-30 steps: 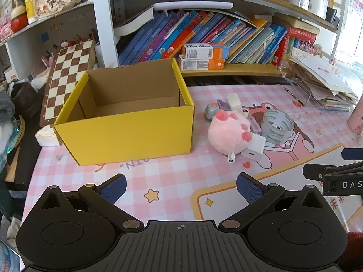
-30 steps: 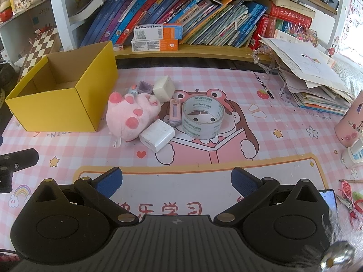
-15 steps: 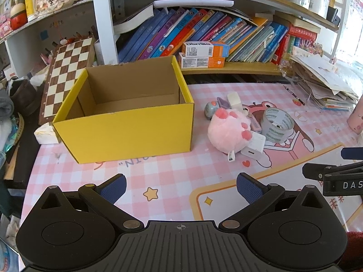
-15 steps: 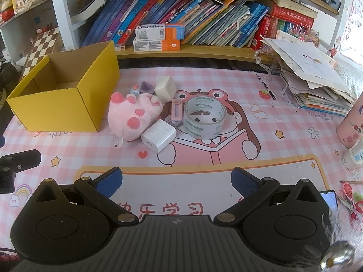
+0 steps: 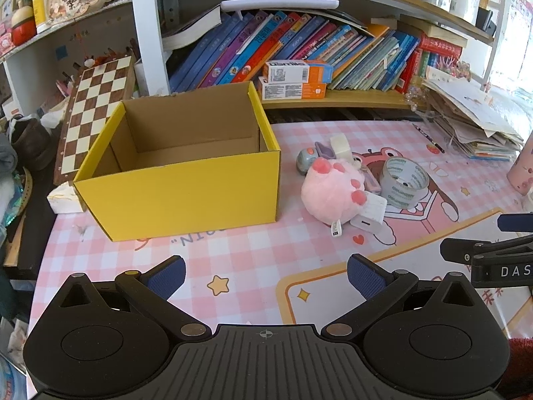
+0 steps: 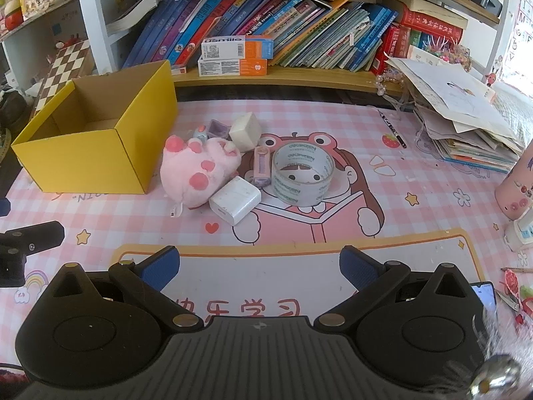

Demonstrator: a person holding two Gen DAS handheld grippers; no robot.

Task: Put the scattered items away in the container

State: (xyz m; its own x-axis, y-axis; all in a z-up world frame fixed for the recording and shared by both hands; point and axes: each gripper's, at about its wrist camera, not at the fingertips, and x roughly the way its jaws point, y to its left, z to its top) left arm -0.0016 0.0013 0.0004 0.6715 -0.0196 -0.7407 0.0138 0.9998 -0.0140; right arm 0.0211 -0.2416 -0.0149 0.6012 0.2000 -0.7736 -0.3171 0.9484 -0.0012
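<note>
An empty yellow cardboard box (image 5: 186, 196) (image 6: 100, 153) stands open on the pink desk mat. Right of it lie a pink plush paw (image 5: 329, 190) (image 6: 196, 173), a white charger block (image 5: 368, 215) (image 6: 235, 199), a clear tape roll (image 5: 403, 182) (image 6: 302, 175), a white cube (image 6: 245, 131), a small purple case (image 6: 261, 166), a purple tray (image 6: 218, 129) and a small grey gadget (image 5: 305, 161). My left gripper (image 5: 265, 276) is open and empty, near of the box. My right gripper (image 6: 260, 266) is open and empty, near of the tape.
A bookshelf with books and orange-white cartons (image 6: 236, 55) runs along the back. A chessboard (image 5: 95, 113) leans left of the box. A paper stack (image 6: 466, 123) and a pen (image 6: 393, 128) lie at right, a pink bottle (image 6: 516, 190) at far right.
Both views have crept slightly forward towards the items. Nothing has been taken hold of and both grippers stay open.
</note>
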